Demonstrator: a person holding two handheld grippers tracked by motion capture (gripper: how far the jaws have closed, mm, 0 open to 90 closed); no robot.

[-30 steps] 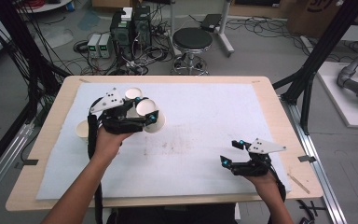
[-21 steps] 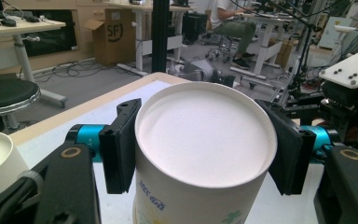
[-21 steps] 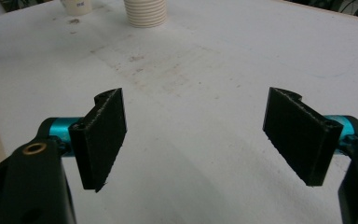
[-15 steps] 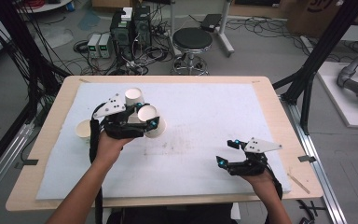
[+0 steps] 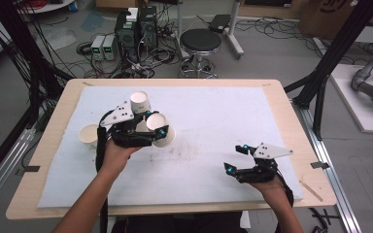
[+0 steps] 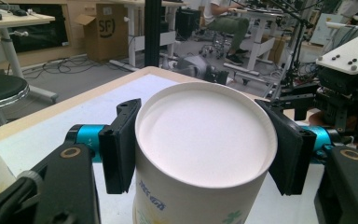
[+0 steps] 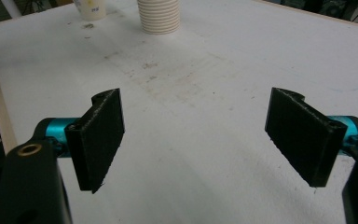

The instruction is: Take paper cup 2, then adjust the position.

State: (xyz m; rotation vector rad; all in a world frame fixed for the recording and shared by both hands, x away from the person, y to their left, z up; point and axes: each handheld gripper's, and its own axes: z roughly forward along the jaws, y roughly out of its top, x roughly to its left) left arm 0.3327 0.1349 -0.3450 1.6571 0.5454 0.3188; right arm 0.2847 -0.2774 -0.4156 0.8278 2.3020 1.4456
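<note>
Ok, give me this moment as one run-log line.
left gripper: shut on paper cup | right gripper: open, nothing between jaws, over white mat | other cups: on mat

Matt paper cup (image 6: 205, 154), stained white foam mat (image 5: 233, 121)

Four paper cups (image 5: 156, 121) show on the bench (image 5: 48, 160): three cluster around ten o'clock, one (image 5: 88, 134) stands at nine. Two tools (image 5: 150, 130) work there.

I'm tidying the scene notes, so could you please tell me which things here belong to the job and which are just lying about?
In the job:
held paper cup
left gripper
cup stack
two more cups
right gripper, open

Lying about:
stool
floor electronics
</note>
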